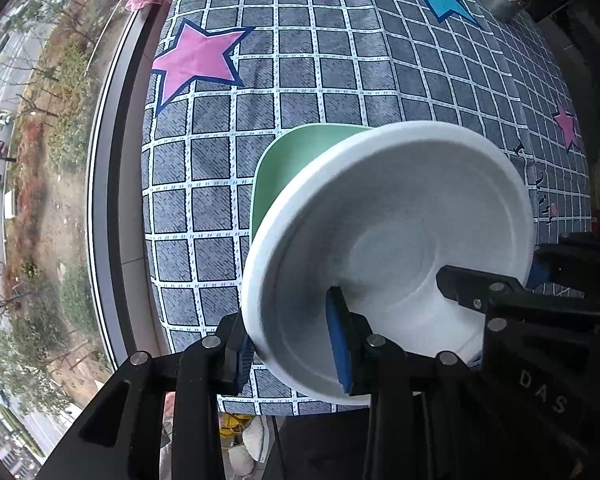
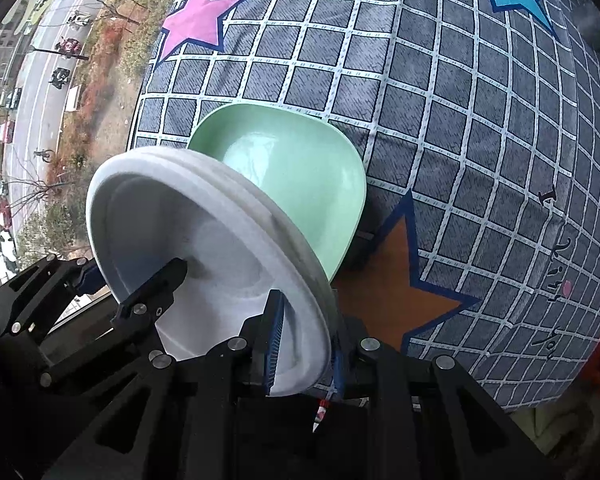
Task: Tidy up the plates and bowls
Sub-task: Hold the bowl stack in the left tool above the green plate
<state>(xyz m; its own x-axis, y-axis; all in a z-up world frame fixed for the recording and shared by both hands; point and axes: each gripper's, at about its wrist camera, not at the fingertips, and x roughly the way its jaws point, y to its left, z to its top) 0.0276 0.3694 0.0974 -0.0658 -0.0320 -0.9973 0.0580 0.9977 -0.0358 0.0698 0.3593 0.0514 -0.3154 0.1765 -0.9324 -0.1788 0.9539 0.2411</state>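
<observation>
Left wrist view – both tools clamp white bowl (image 1: 400,216) rim; green plate (image 1: 288,164) behind, on checkered cloth (image 1: 340,60).

You have the round white foam bowl (image 1: 400,216) tilted above the checked bedcover (image 1: 320,80), near its window-side edge, with the square green plastic plate (image 2: 300,176) directly behind it, farther from you.
</observation>
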